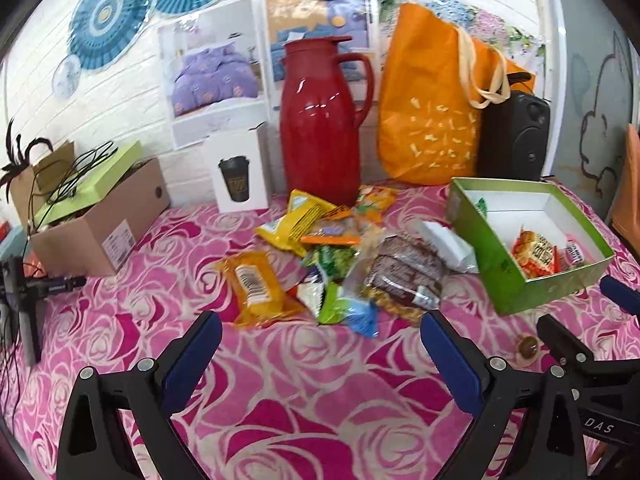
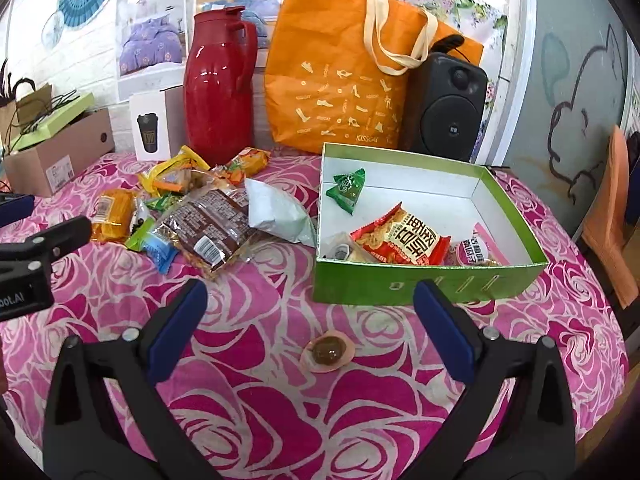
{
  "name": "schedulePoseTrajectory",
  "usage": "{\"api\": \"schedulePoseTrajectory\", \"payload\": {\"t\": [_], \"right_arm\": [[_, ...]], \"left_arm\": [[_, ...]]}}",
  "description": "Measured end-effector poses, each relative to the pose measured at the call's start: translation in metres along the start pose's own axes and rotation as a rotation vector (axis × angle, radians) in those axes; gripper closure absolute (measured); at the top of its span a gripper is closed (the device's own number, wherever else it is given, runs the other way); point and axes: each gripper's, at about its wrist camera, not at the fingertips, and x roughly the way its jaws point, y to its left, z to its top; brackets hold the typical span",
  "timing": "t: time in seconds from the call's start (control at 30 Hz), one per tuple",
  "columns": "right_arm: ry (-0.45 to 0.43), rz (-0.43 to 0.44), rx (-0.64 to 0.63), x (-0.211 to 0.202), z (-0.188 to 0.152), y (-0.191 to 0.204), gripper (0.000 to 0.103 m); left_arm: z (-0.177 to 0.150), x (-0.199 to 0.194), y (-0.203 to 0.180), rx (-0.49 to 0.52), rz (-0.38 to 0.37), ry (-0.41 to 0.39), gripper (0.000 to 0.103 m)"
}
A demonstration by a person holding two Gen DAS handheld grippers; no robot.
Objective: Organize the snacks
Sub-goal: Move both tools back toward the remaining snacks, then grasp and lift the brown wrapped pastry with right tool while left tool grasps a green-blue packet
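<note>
A pile of snack packets (image 1: 336, 256) (image 2: 188, 212) lies mid-table on the pink rose cloth. Among them are a yellow-orange packet (image 1: 256, 288), a brown packet (image 2: 212, 220) and a white pouch (image 2: 276, 212). The open green box (image 1: 500, 256) (image 2: 424, 284) to the right holds a red packet (image 2: 404, 236), a small green packet (image 2: 347, 190) and a few more. A small round wrapped sweet (image 2: 329, 351) (image 1: 528, 347) lies alone in front of the box. My left gripper (image 1: 320, 344) is open and empty, short of the pile. My right gripper (image 2: 310, 312) is open, with the sweet just below between its fingers.
Along the back wall stand a red jug (image 1: 320, 120), an orange tote bag (image 1: 432, 104), a black speaker (image 2: 448, 104), a white cup carton (image 1: 240, 172) and a brown cardboard box (image 1: 100, 220) with a green lid. A small black stand (image 1: 24, 292) sits at the left.
</note>
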Motion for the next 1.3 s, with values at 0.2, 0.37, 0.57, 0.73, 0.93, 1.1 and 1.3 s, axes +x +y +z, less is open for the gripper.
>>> {"api": "schedulePoseTrajectory", "payload": {"t": [0.2, 0.37, 0.57, 0.73, 0.93, 1.1, 1.3], "right_arm": [[0.03, 0.028, 0.022, 0.013, -0.001, 0.0, 0.001], [0.083, 0.096, 0.061, 0.03, -0.004, -0.004, 0.001], [0.147, 0.148, 0.095, 0.052, -0.008, -0.005, 0.001], [0.193, 0.165, 0.113, 0.069, -0.011, -0.007, 0.001], [0.247, 0.2, 0.139, 0.088, -0.013, -0.006, 0.001], [0.265, 0.31, 0.17, 0.102, -0.008, 0.002, 0.001], [0.251, 0.355, 0.157, 0.116, 0.005, 0.023, 0.004]], "left_arm": [[-0.002, 0.012, 0.006, -0.028, -0.002, 0.023, 0.002], [-0.003, 0.022, 0.0, -0.013, -0.016, 0.041, 0.002], [0.0, 0.036, -0.008, 0.007, -0.035, 0.057, 0.002], [0.003, 0.051, -0.012, 0.017, -0.042, 0.075, 0.002], [0.007, 0.073, -0.014, 0.028, -0.059, 0.101, 0.002], [0.017, 0.091, -0.012, 0.012, -0.14, 0.125, 0.002], [0.041, 0.118, -0.021, 0.002, -0.249, 0.143, 0.012]]}}
